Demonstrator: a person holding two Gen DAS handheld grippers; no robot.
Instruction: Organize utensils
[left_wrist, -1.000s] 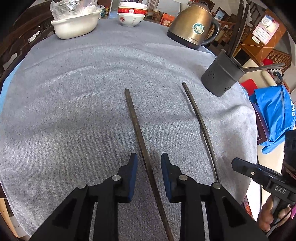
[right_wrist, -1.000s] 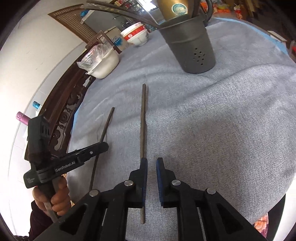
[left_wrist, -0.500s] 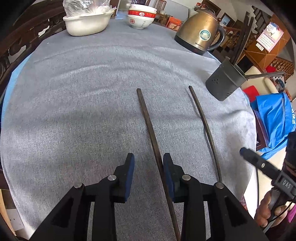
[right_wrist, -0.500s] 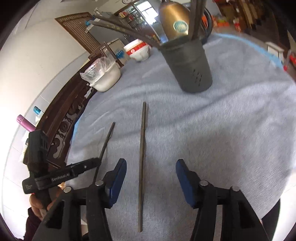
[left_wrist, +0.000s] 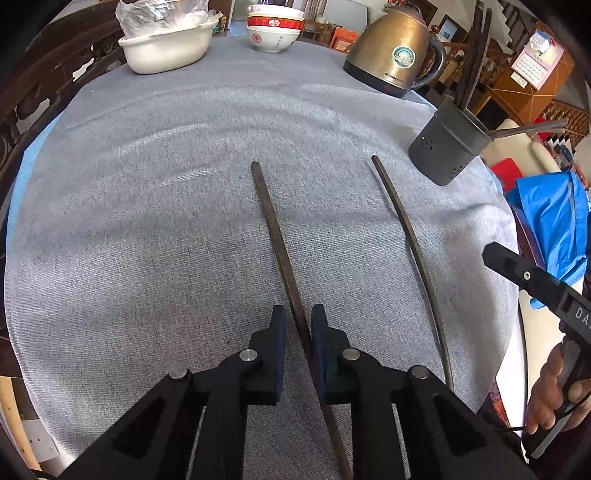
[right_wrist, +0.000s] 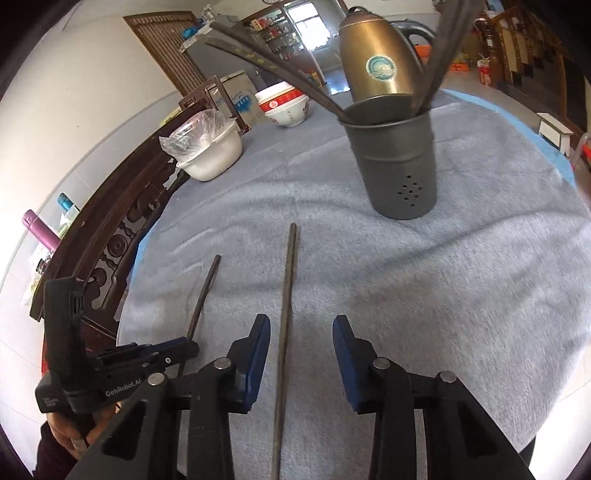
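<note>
Each chopstick runs lengthwise away from its gripper toward the holder. The left gripper is closing on the left chopstick, pads about touching. The right gripper is narrowing too, pads still clear of the right chopstick.

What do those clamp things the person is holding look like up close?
Both are black plastic. The left gripper and right gripper each have two angular fingers with blue pads and round silver pivot pins. The left one's body carries white lettering. A thin black cable trails by the right one.
</note>
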